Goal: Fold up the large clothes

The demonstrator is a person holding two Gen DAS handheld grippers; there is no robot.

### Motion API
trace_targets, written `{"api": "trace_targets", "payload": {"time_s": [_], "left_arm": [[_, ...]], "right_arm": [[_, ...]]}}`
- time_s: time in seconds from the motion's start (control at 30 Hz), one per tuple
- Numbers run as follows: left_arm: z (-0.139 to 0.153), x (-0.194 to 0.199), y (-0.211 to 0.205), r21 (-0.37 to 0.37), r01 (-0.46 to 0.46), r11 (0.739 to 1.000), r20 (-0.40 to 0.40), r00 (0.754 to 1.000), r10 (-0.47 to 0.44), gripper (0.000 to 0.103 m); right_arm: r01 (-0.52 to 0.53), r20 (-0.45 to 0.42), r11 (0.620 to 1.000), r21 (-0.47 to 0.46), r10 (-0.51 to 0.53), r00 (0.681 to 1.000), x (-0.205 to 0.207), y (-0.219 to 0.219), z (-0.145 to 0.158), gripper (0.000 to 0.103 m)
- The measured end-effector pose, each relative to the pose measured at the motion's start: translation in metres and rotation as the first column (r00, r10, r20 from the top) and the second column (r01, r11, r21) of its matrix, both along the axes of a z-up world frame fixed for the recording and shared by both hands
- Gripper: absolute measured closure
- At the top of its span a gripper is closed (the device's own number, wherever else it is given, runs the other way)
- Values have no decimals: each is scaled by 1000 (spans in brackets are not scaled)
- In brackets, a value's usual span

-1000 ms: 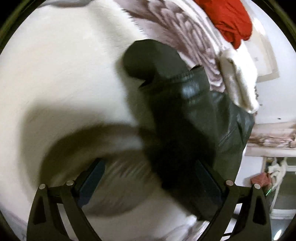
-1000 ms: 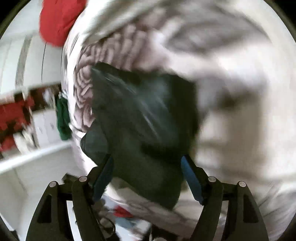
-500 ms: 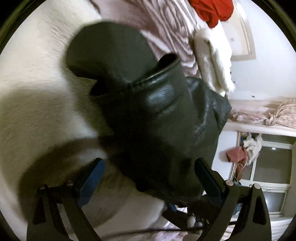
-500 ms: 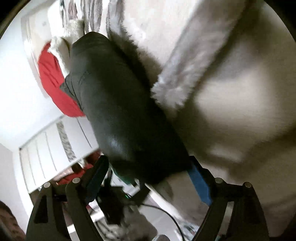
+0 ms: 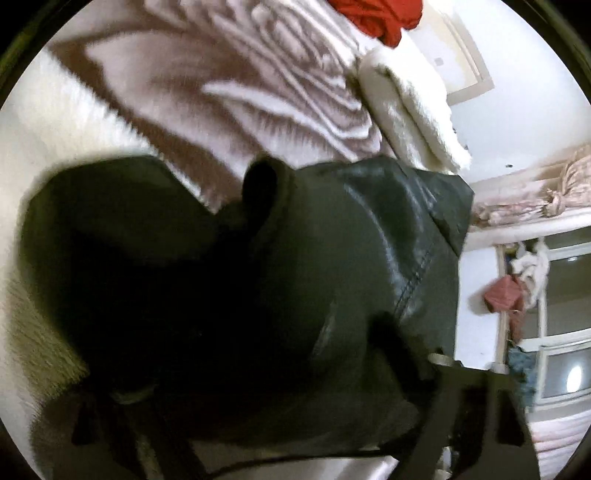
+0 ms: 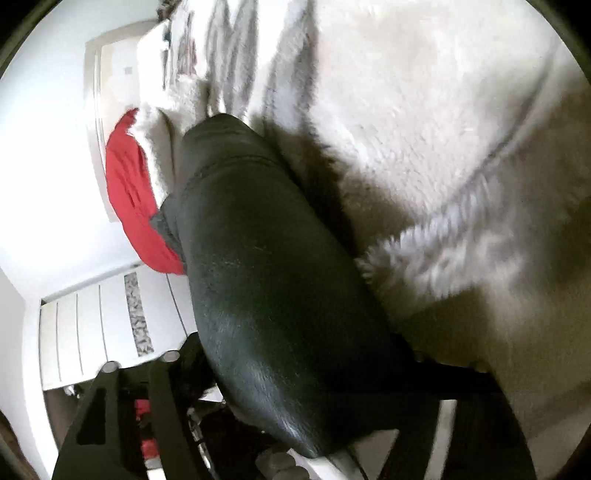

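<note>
A big black leather jacket [image 5: 351, 277] filled most of the view and hid the fingers of the left gripper [image 5: 280, 417], so it was hard to tell if they were pinching it. One sleeve opening [image 5: 260, 184] stuck up near the middle. The jacket lay on a fluffy white blanket [image 5: 44, 122]. Behind it was a pink and white striped blanket [image 5: 240, 66]. A folded white fuzzy cloth [image 5: 410, 107] sat next to that, near a red cloth [image 5: 380, 14] at the top.
</note>
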State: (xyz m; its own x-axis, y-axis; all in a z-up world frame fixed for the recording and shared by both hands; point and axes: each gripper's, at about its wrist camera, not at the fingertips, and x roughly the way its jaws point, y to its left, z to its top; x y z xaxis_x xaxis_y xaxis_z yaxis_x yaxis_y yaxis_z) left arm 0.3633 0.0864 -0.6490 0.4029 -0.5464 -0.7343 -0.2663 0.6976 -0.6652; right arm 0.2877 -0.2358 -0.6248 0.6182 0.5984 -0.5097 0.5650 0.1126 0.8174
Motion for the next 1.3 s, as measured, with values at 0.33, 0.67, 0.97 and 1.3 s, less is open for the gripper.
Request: {"api": "trace_targets", "payload": {"time_s": [0.33, 0.67, 0.97, 1.3], "left_arm": [[50, 4, 6, -41, -26, 999, 103, 994, 31, 91], [109, 26, 9, -51, -26, 998, 193, 981, 36, 91], [160, 64, 19, -42, -36, 998, 276, 960, 46, 91], [212, 155, 32, -2, -32, 999, 379, 925, 30, 91]], "right_arm": [[72, 48, 997, -17, -71, 996, -8, -8, 19, 51], [8, 131, 1000, -29, -4, 991, 31, -2, 86, 60], [-39, 205, 999, -28, 44, 978, 69, 4, 144, 61], [-75, 314, 996, -39, 83, 946, 165, 22, 218, 61]]}}
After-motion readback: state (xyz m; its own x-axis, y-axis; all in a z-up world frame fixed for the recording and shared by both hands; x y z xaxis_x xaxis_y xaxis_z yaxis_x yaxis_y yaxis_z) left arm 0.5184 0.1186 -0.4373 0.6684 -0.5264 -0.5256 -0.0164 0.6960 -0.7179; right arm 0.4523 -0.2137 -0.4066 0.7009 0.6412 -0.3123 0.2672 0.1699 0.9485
